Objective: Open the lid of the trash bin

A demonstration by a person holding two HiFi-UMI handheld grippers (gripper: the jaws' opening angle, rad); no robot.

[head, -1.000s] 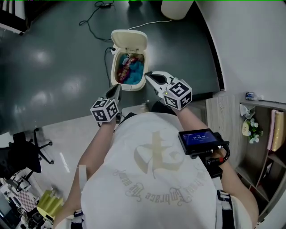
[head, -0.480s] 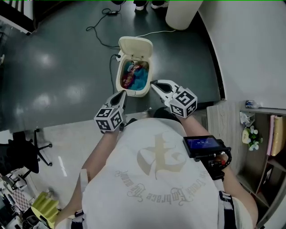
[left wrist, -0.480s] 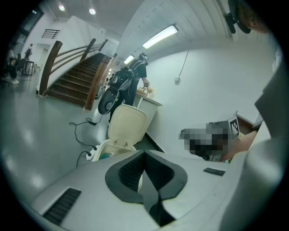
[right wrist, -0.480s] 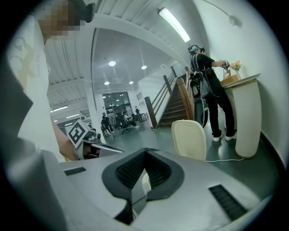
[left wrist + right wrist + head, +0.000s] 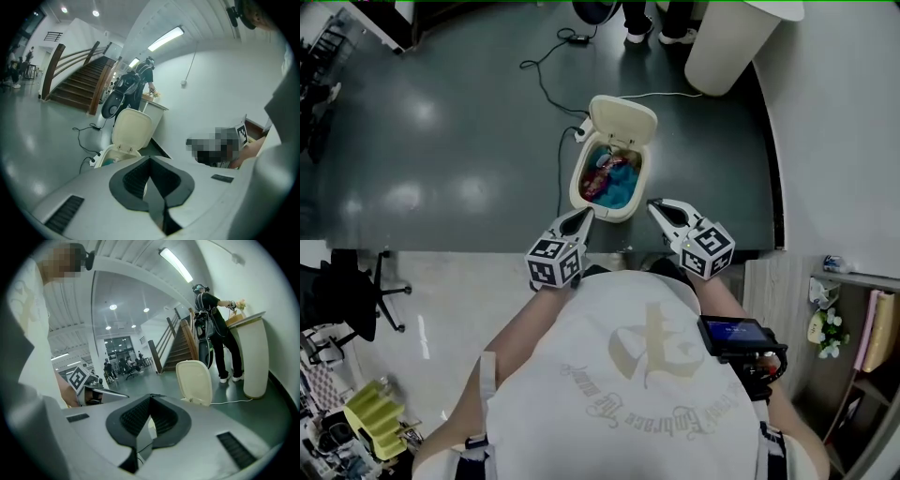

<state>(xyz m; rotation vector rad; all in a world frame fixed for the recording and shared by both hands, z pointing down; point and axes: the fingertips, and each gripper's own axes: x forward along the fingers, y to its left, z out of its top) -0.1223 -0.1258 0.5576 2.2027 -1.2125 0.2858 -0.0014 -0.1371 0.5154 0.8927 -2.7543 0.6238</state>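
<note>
A cream trash bin (image 5: 581,192) stands on the dark floor with its lid (image 5: 624,120) tipped up and back. Red and blue rubbish (image 5: 612,178) shows inside. My left gripper (image 5: 584,217) hangs just short of the bin's near left corner, shut and holding nothing. My right gripper (image 5: 655,204) is beside the near right corner, also shut and empty. The raised lid (image 5: 132,131) appears beyond my left gripper (image 5: 150,160) in the left gripper view. In the right gripper view the lid (image 5: 193,382) stands past my right gripper (image 5: 151,397).
A black cable (image 5: 551,79) runs across the floor to the bin. A tall white column (image 5: 729,42) and a person's feet (image 5: 654,28) are behind it. An office chair (image 5: 358,305) is at the left, a wooden shelf (image 5: 853,319) at the right, by the white wall.
Both grippers have drawn back from the bin's rim towards my body, and the bin now lies farther ahead. The lid has stayed open throughout.
</note>
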